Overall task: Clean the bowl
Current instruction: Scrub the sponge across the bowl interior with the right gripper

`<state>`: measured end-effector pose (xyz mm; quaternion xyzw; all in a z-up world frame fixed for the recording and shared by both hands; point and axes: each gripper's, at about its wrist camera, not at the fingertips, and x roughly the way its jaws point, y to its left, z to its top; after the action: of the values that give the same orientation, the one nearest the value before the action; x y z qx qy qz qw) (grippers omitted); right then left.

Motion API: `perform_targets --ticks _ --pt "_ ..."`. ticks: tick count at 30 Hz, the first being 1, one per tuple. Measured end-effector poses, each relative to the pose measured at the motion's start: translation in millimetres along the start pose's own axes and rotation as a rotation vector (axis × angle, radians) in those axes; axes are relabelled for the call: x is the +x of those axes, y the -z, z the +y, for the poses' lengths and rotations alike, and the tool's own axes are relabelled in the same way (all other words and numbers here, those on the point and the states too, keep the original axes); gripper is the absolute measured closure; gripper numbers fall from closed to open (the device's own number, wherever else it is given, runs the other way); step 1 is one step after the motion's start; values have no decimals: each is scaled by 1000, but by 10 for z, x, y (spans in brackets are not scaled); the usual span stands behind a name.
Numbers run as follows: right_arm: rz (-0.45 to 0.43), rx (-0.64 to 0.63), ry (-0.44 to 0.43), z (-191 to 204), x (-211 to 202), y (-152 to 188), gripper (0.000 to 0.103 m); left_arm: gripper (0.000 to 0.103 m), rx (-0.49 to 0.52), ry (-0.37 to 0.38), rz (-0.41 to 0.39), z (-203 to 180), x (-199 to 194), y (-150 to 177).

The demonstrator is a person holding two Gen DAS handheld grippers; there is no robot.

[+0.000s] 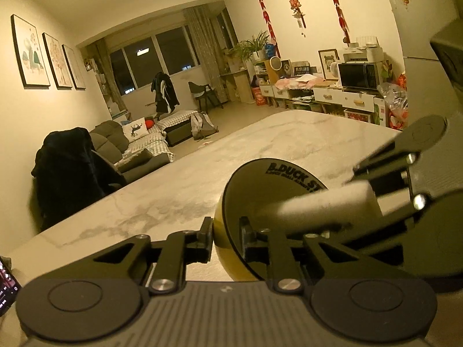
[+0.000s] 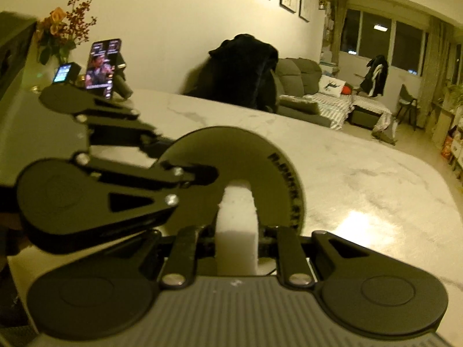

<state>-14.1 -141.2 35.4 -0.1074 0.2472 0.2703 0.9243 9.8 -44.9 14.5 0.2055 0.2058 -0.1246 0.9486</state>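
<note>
The left gripper [image 1: 227, 235] is closed on the rim of a bowl [image 1: 260, 202] — one finger against the yellow outer wall, the other inside the dark interior. The bowl is tipped on its side above a white marbled table [image 1: 179, 190], its opening facing the right gripper [image 2: 231, 238]. That gripper's fingers are clamped around a white sponge block [image 2: 237, 225], whose far end reaches into the bowl's cavity and touches the dark inner surface. Lettering is printed along the bowl's inner rim. Farther out on the table — a propped phone [image 2: 102, 68] with a lit screen, and a vase of flowers [image 2: 62, 29].
</note>
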Motion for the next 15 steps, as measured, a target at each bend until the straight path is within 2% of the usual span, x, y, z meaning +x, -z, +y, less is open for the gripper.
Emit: perform_targets --ticks 4,7,12,15 --pt "-18 -5 39 -60 -22 -51 85 84 7 6 -9 -3 -12 32" --pt "-8 -1 29 -62 -2 -30 85 83 11 11 -14 -6 -28 58" --pt "17 14 -36 13 27 43 85 83 7 23 -13 9 -30 81" --pt "11 -2 -14 7 12 35 85 82 5 27 -11 14 -31 79"
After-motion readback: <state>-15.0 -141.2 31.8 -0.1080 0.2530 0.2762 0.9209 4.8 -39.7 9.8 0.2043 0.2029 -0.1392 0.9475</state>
